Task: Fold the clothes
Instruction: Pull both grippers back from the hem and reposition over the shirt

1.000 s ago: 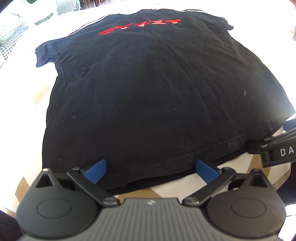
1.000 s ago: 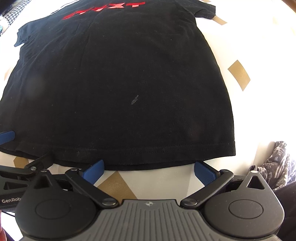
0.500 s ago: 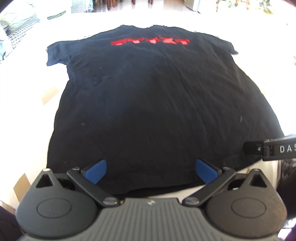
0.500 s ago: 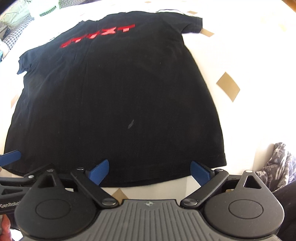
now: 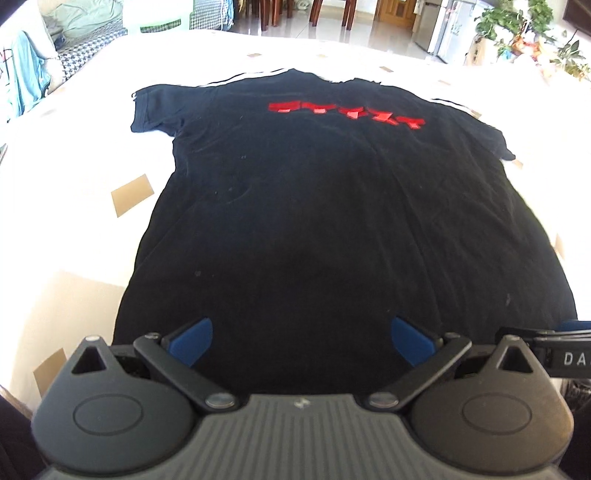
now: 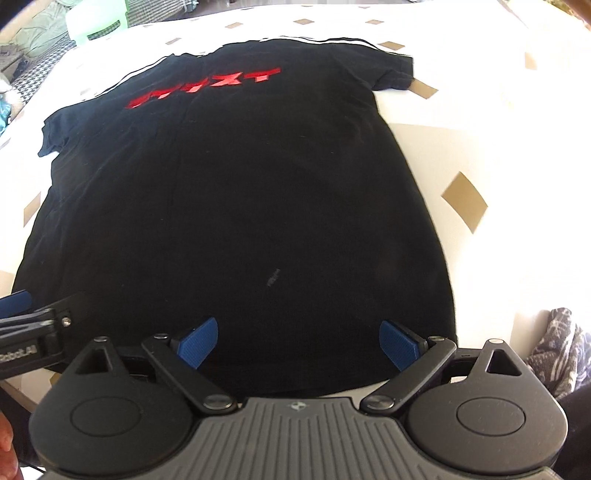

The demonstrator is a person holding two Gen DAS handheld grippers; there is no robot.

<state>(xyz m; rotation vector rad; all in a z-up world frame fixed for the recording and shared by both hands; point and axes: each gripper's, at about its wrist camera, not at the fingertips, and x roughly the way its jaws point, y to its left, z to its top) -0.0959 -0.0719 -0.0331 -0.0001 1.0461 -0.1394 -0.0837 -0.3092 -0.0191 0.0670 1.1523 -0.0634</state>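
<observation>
A black T-shirt (image 5: 314, 221) with red lettering (image 5: 347, 114) near the collar lies spread flat on the table, hem toward me, sleeves out to both sides. My left gripper (image 5: 301, 332) hovers open over the hem's left half, nothing between its blue pads (image 5: 192, 339). My right gripper (image 6: 299, 336) hangs open over the shirt (image 6: 240, 184) near its right bottom corner, its blue pads (image 6: 399, 345) wide apart and pressing nothing. Each gripper shows at the edge of the other's view: the right one (image 5: 554, 343), the left one (image 6: 22, 321).
The table wears a white cloth with tan diamonds (image 6: 465, 206). A grey patterned garment (image 6: 561, 350) lies off the table's near right corner. Beyond the far edge stand chairs (image 5: 332, 14), a sofa with cloths (image 5: 44, 55) and plants (image 5: 524, 26).
Both grippers rose and moved forward over the hem, so the shirt's near edge now lies under the fingers and more of the room shows. The right pads stand slightly closer together.
</observation>
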